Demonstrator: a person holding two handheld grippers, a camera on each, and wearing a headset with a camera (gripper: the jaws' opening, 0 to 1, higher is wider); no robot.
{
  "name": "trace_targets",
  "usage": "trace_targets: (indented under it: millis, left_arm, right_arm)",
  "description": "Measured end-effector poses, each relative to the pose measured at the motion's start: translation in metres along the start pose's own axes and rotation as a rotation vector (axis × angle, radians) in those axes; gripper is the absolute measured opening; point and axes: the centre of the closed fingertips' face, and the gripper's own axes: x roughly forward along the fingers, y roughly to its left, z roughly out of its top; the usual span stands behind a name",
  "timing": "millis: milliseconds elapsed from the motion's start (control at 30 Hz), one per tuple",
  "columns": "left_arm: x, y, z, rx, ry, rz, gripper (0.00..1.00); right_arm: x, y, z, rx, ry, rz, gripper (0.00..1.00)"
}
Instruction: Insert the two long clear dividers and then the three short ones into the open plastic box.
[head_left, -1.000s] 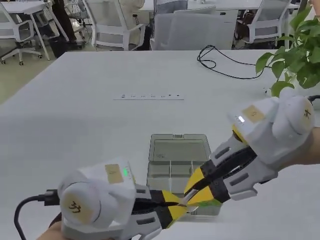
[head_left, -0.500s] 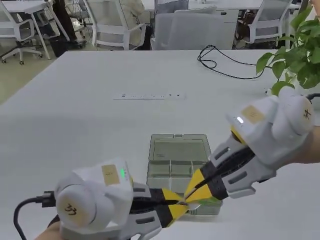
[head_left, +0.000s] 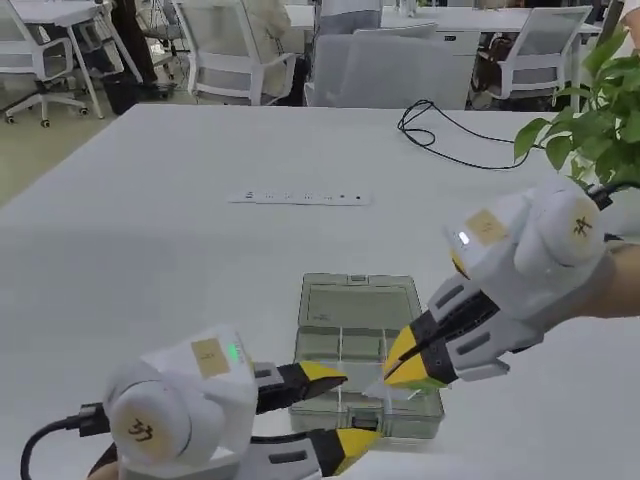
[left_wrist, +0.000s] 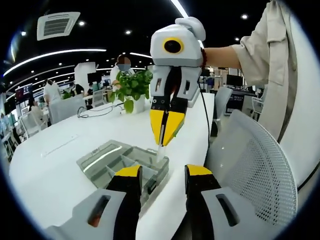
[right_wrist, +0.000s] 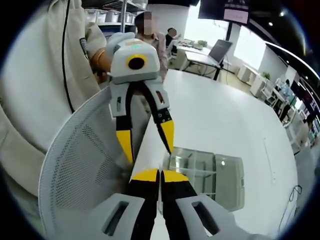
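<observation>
Right tool (head_left: 402, 366): yellow tips pressed together, pinching a small clear divider (left_wrist: 160, 151) by its top edge (the piece is see-through, so its full outline is hard to make out). The divider hangs down from the tips over the near right part of the box (head_left: 408, 428). Its lower edge is at or just inside the rim; cannot tell if it is seated.

Left tool (head_left: 342, 408): jaws spread, nothing between them. Its tips are just beside the box's near left corner and point toward the right tool.

In the left gripper view the right tool comes down from above with its tips on the divider and the box right below. In the right gripper view the left tool faces the camera with jaws apart, the box just beside its tips.

Box: greenish clear plastic, open, with its lid (head_left: 360, 300) lying flat on the far side. The inside is split into a grid of compartments. It sits on the white counter (head_left: 150, 240) near the front edge.

Further out on the counter:
- a white power strip (head_left: 300, 197) mid-counter
- a black cable (head_left: 450, 135) looped far right
- a green plant (head_left: 590, 110) at the right edge

Office chairs (head_left: 225, 50) stand beyond the far edge. A beige sleeve (left_wrist: 260, 45) shows behind the right tool.
</observation>
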Motion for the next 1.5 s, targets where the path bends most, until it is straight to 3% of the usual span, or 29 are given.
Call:
trace_targets:
  millis: [267, 533, 800, 1133, 1500]
  left_arm:
    - [-0.005, 0.016, -0.002, -0.093, -0.031, 0.061, 0.41]
    - [-0.007, 0.025, -0.006, -0.146, -0.026, 0.088, 0.54]
    - [-0.008, 0.031, -0.008, -0.160, -0.024, 0.111, 0.65]
    - [-0.006, 0.032, -0.009, -0.162, -0.014, 0.113, 0.76]
    - [-0.006, 0.035, -0.009, -0.164, -0.013, 0.117, 0.75]
  right_arm:
    - [-0.001, -0.018, -0.022, 0.046, 0.138, -0.054, 0.02]
    - [0.005, -0.035, -0.036, 0.071, 0.202, -0.081, 0.02]
    - [0.012, -0.048, -0.055, 0.112, 0.279, -0.086, 0.02]
    - [0.020, -0.060, -0.070, 0.141, 0.326, -0.094, 0.02]
    - [0.025, -0.061, -0.076, 0.161, 0.335, -0.073, 0.02]
